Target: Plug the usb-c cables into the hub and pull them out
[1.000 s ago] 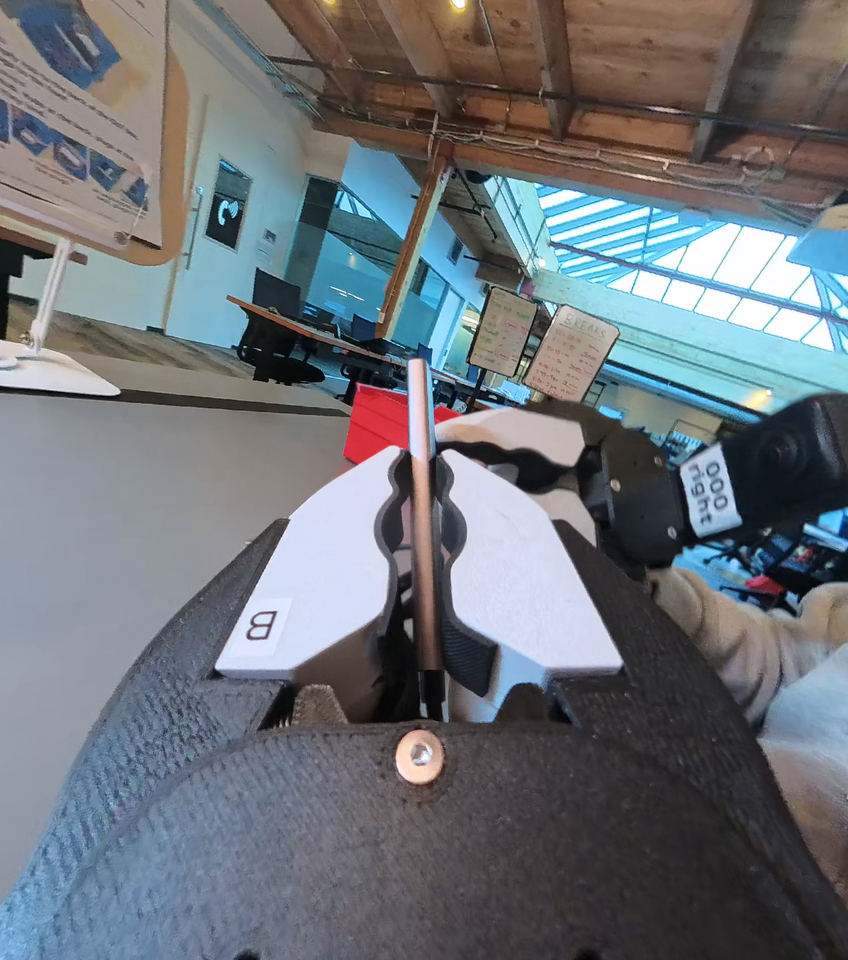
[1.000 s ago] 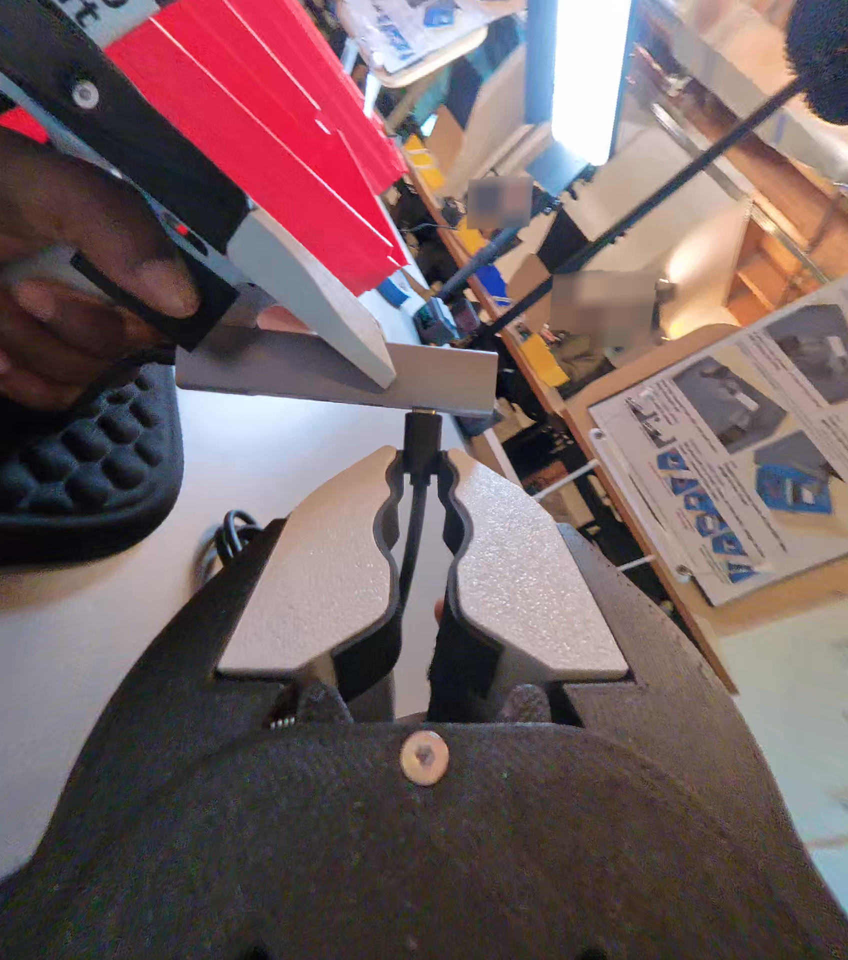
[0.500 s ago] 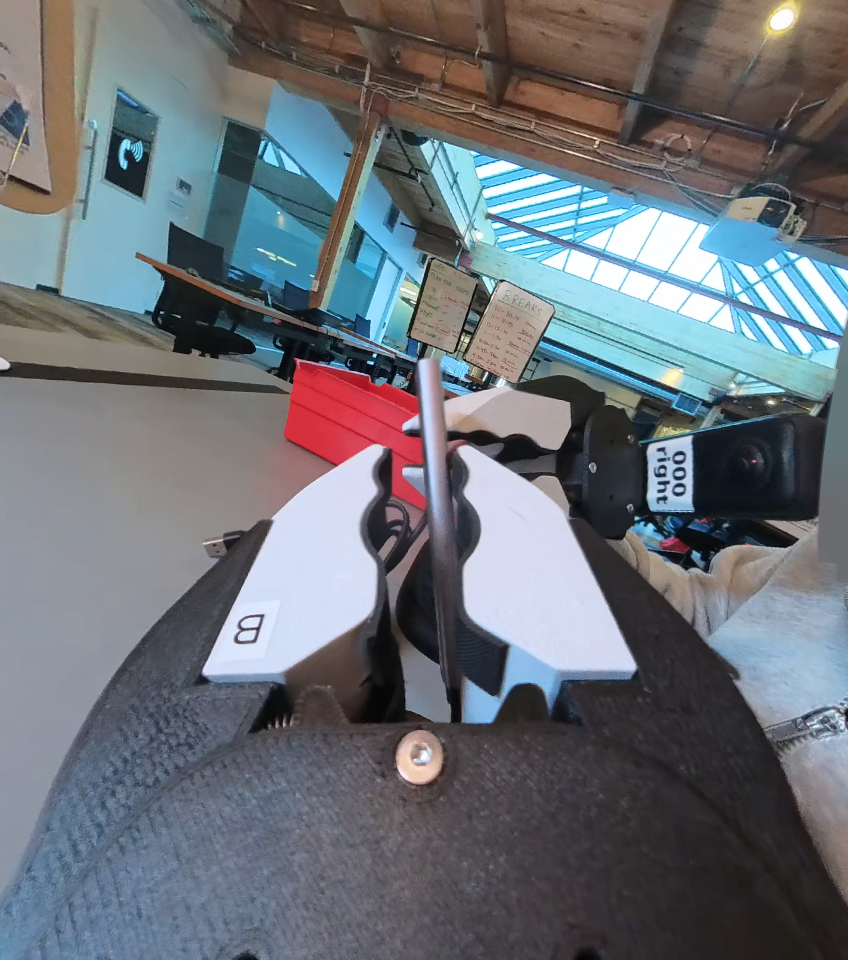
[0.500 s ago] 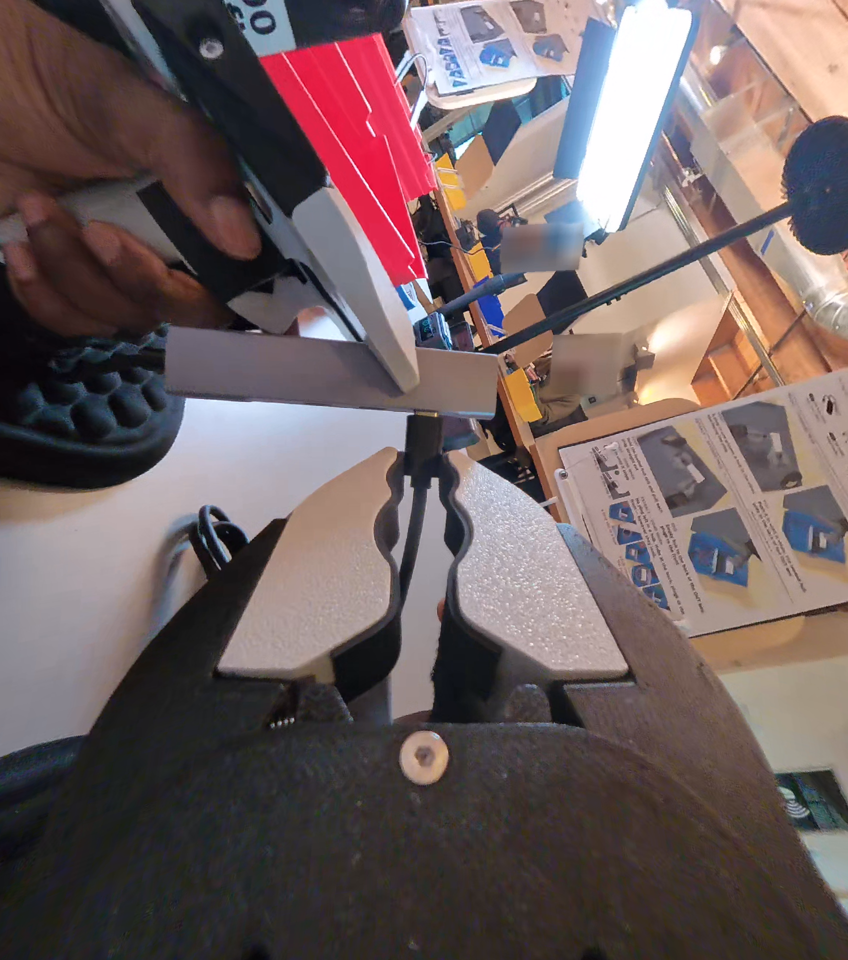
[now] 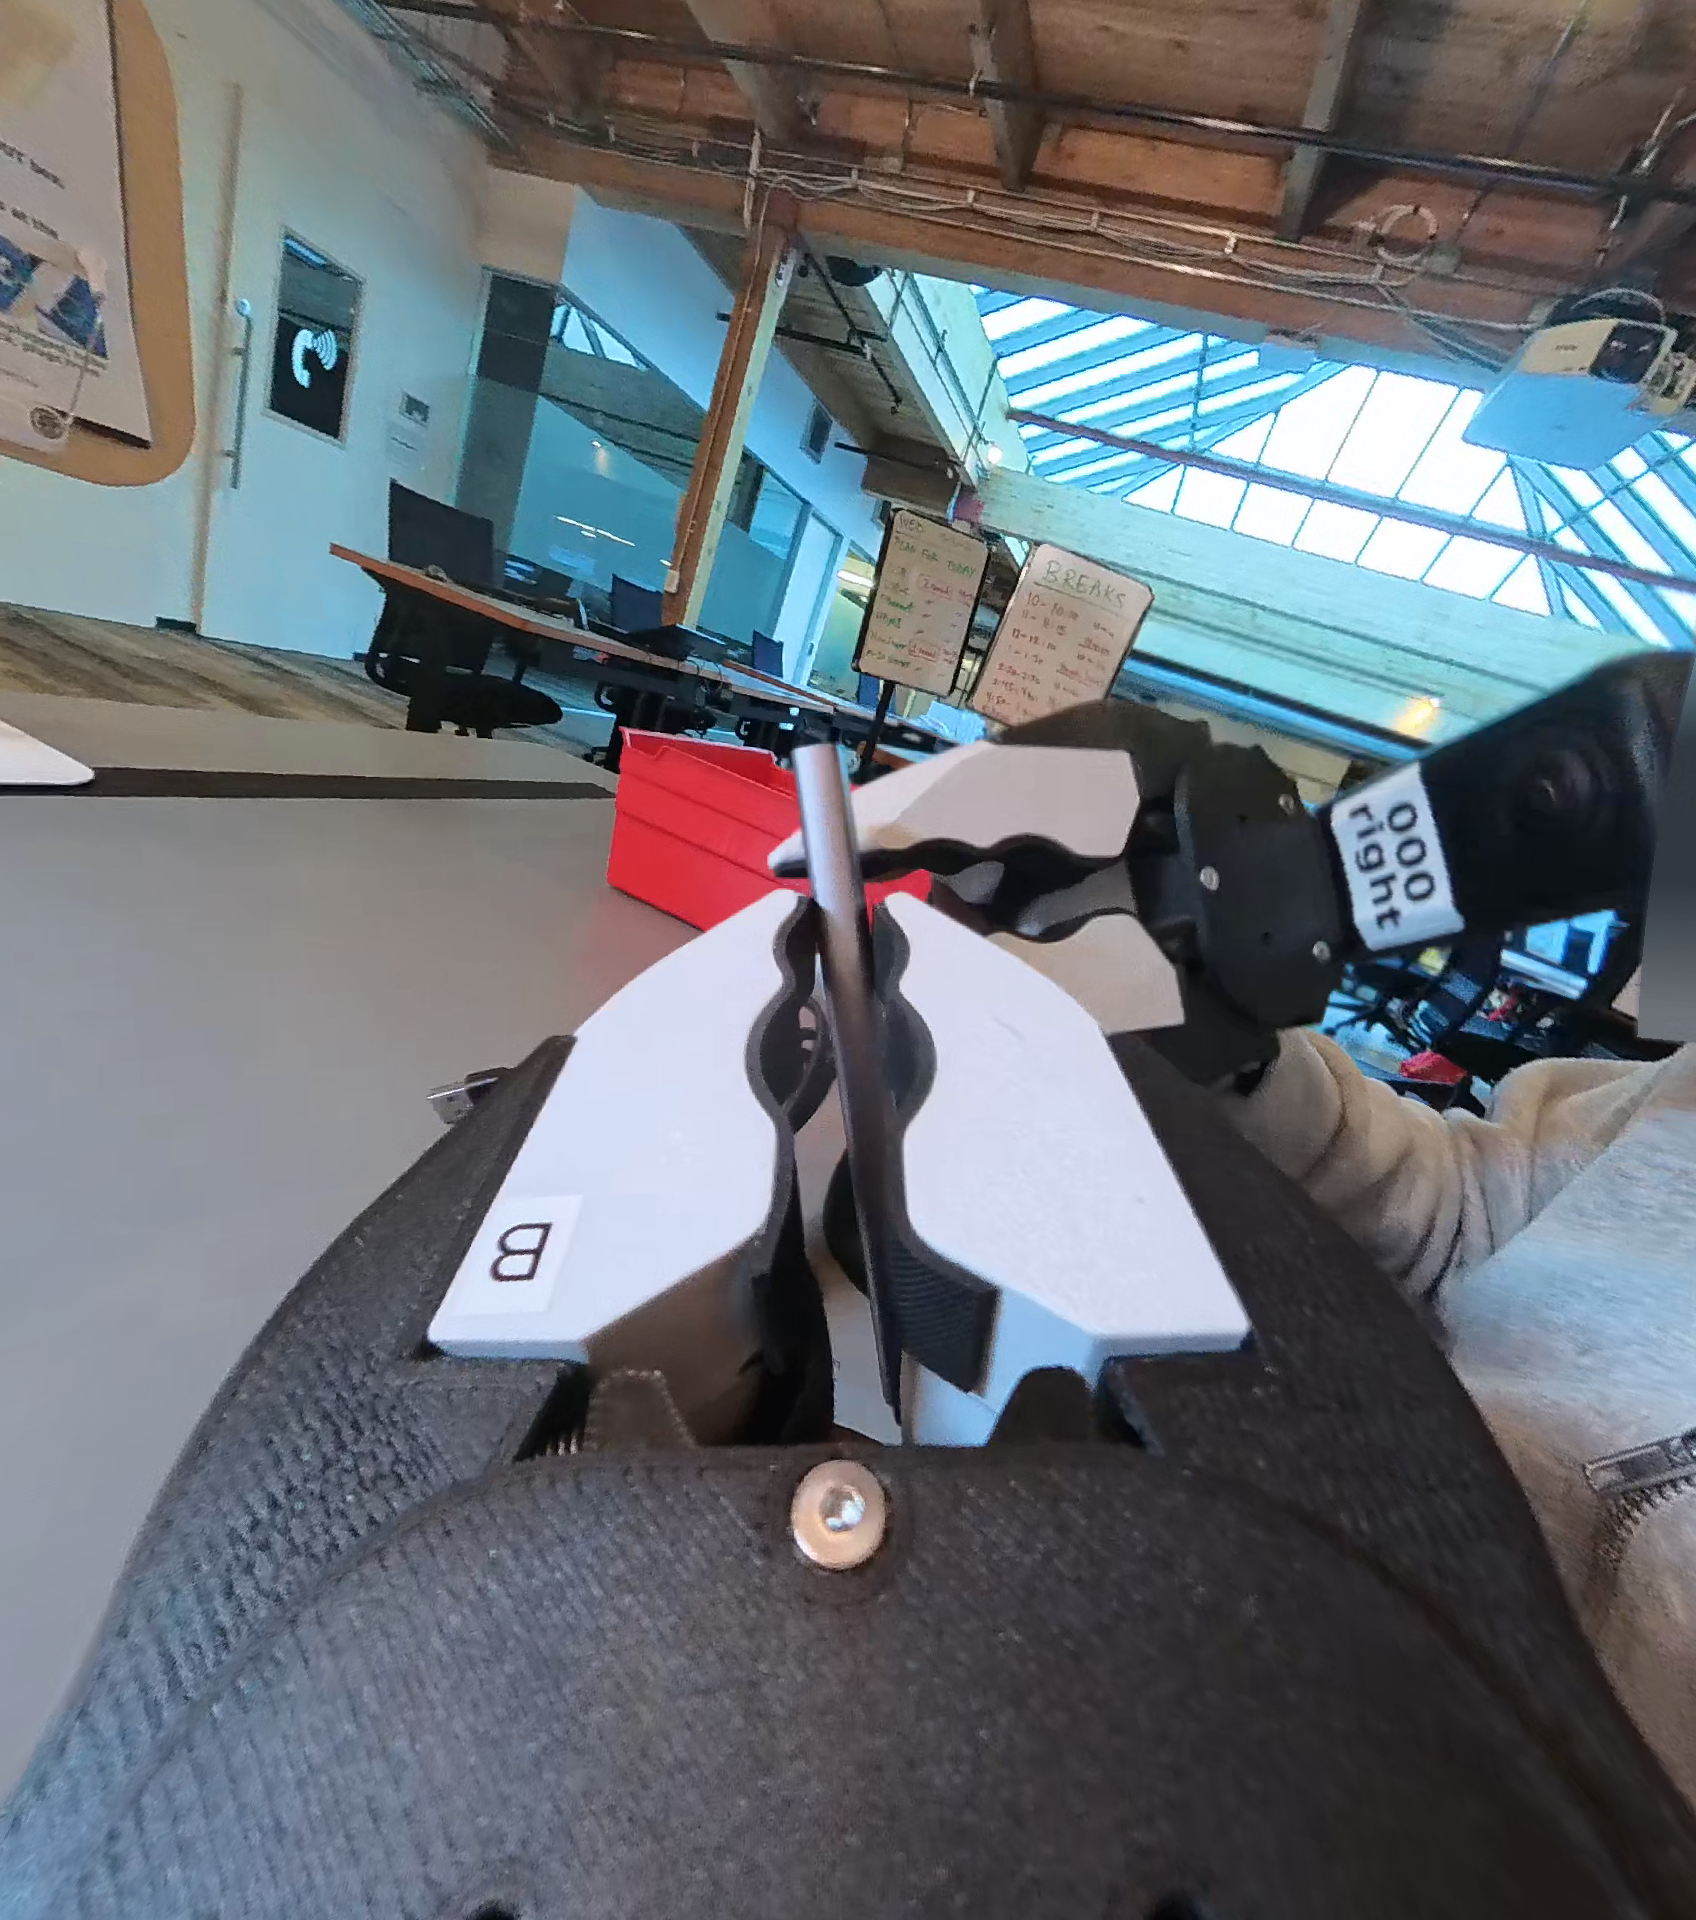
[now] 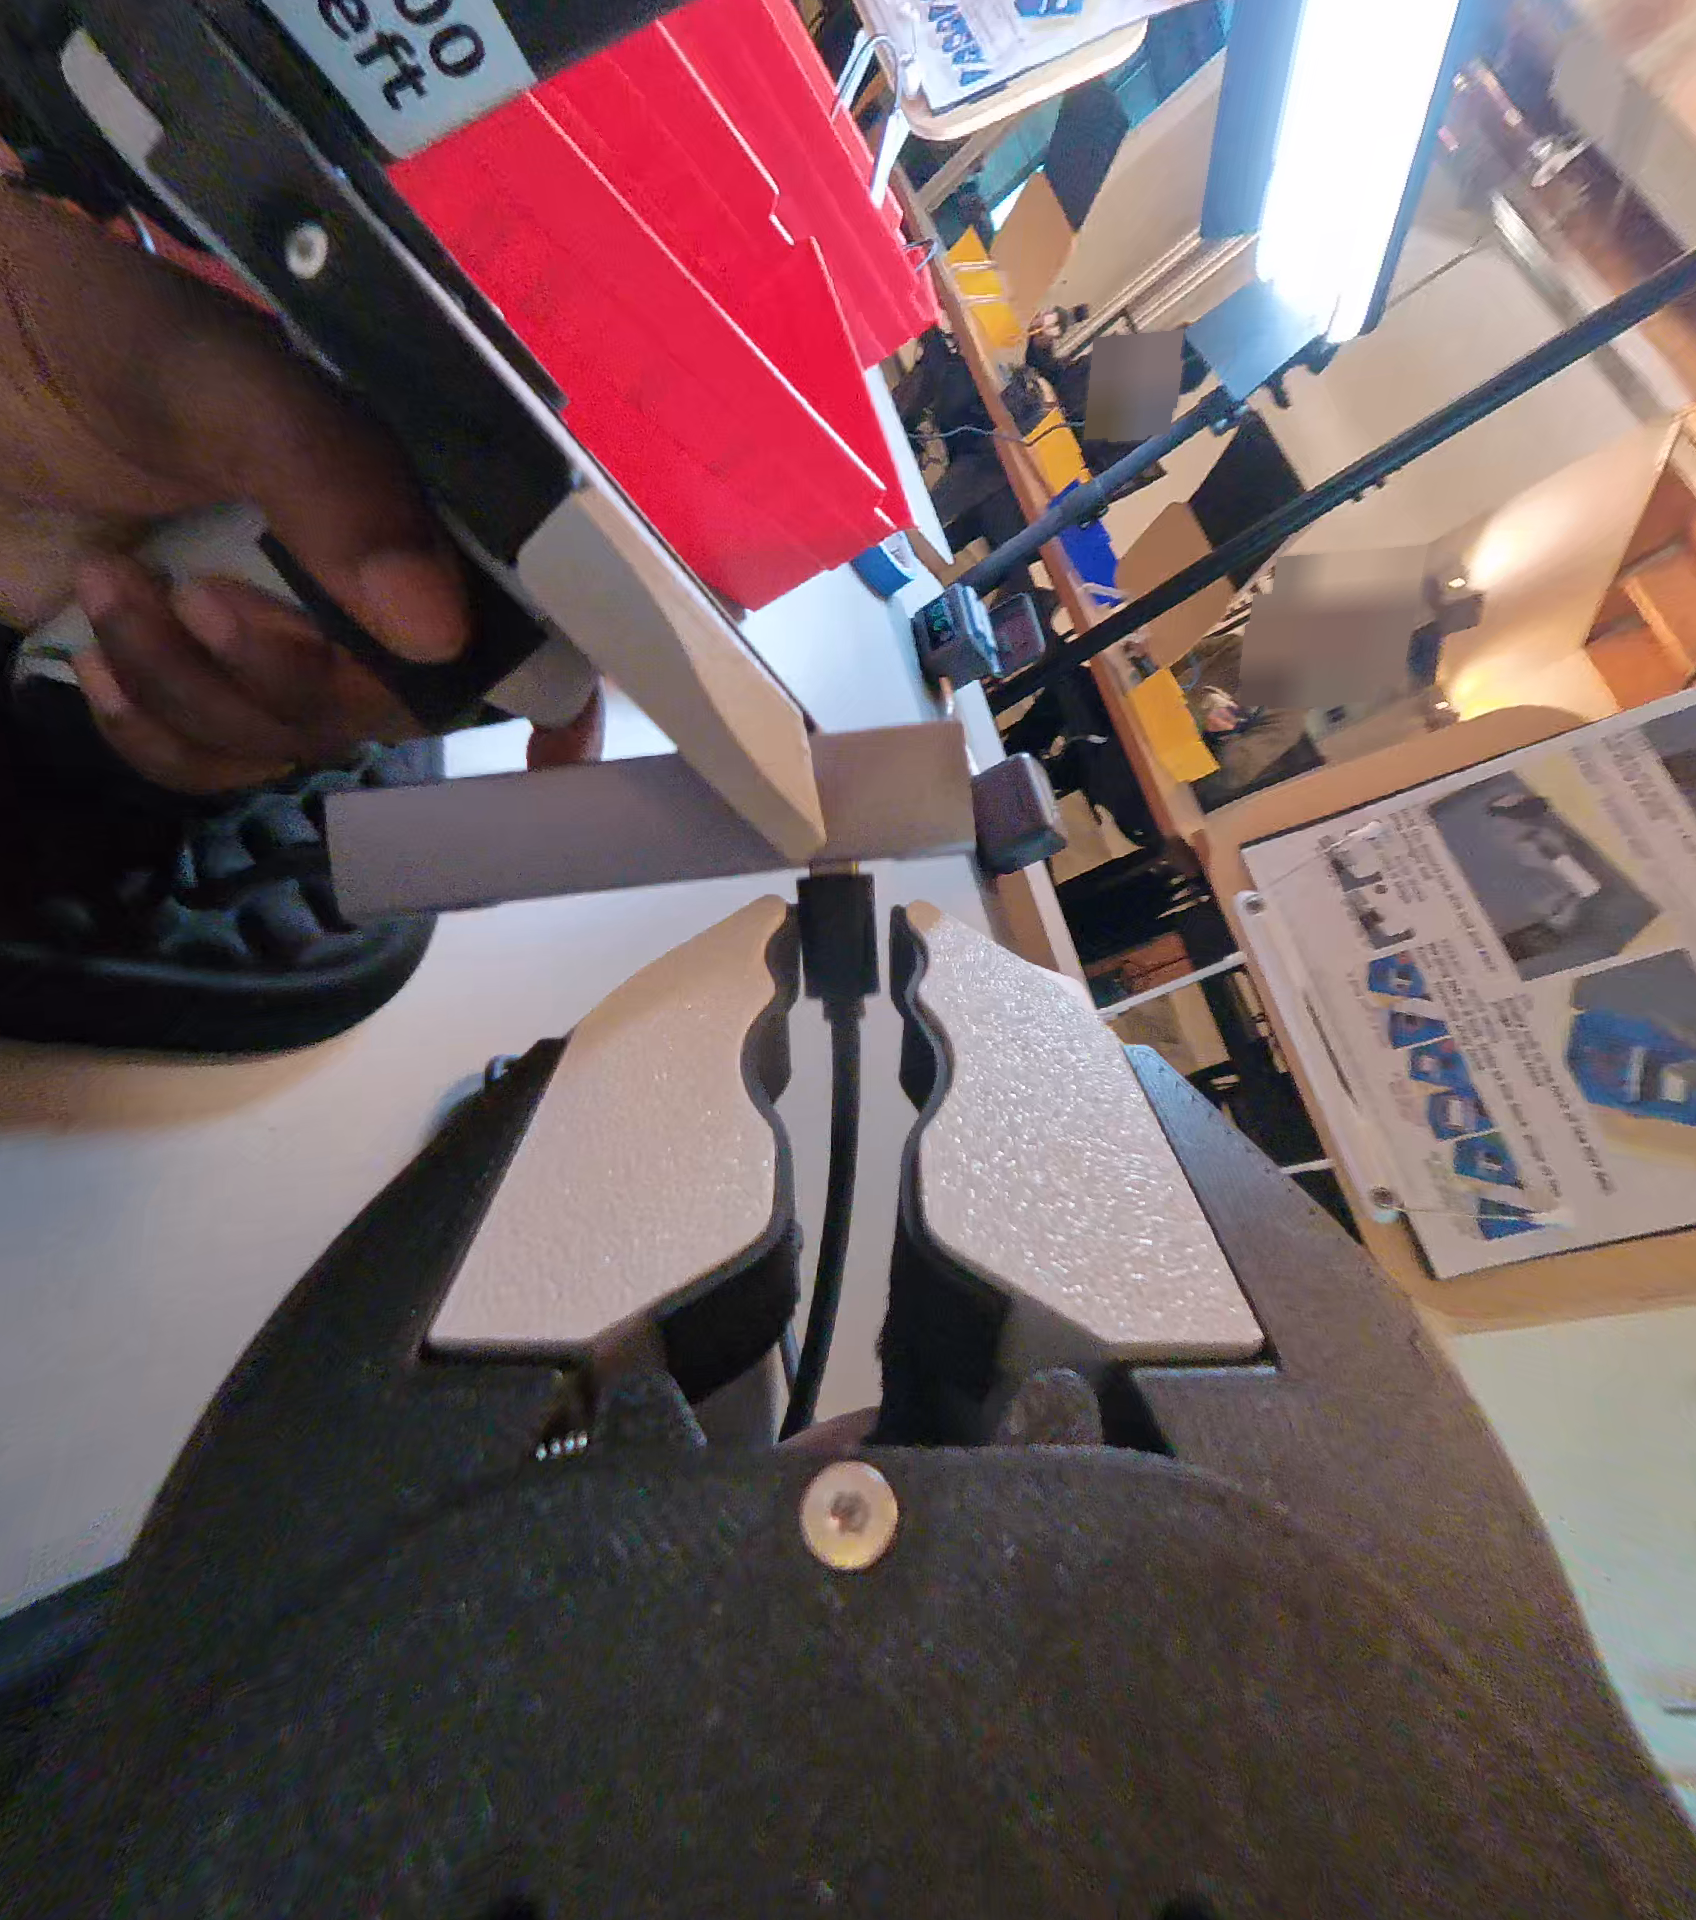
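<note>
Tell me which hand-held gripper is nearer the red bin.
Left. The left hand-held gripper, gripping the hub, sits just in front of the red bin; the right hand-held gripper, around the cable plug, is on the hub's far side.

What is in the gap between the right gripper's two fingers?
In the right wrist view, the black usb-c cable runs up the gap, its plug meeting the grey hub.
</note>
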The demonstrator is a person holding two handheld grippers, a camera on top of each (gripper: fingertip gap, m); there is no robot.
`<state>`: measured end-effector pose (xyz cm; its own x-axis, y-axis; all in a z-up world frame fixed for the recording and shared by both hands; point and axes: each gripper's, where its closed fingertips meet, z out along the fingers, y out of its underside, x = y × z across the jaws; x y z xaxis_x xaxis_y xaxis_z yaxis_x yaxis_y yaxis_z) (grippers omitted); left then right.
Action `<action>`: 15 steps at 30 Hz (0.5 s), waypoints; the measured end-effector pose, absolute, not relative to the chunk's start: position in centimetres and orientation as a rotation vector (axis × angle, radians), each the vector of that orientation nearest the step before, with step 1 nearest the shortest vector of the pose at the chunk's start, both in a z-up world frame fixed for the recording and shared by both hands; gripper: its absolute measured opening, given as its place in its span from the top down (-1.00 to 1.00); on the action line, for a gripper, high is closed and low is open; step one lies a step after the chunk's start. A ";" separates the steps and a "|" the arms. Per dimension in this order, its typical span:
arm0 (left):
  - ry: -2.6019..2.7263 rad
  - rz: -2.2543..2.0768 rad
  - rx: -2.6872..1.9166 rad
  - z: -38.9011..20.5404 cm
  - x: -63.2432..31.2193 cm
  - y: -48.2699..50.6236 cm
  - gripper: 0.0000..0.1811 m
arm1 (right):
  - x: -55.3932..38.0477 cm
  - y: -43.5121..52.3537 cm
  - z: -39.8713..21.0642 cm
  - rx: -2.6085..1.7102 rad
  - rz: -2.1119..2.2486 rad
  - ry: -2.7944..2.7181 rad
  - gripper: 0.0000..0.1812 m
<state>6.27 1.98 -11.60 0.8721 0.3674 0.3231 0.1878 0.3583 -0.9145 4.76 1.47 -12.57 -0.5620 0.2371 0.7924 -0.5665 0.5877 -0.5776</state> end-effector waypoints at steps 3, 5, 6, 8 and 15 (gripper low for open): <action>-0.524 0.149 -1.240 -11.8 6.3 2.3 0.89 | 4.7 1.2 -12.8 0.278 1.068 -1.915 0.85; -0.522 0.161 -1.218 -11.5 6.4 2.0 0.89 | 4.7 0.9 -12.4 0.271 1.067 -1.891 0.85; -0.516 0.181 -1.193 -11.1 6.4 1.8 0.90 | 4.7 0.8 -12.1 0.267 1.069 -1.842 0.85; -0.530 0.227 -1.181 -11.0 6.3 1.6 0.91 | 4.4 0.7 -12.0 0.239 1.061 -1.724 0.85; -0.471 0.247 -1.282 -11.7 7.0 3.2 0.91 | 5.3 2.5 -12.5 0.529 0.975 -1.758 0.85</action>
<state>7.04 3.22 -11.73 0.8800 0.4310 0.1993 0.0816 0.2763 -0.9576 5.31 2.48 -12.47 -0.3898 0.0899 0.9165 -0.7300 0.5766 -0.3670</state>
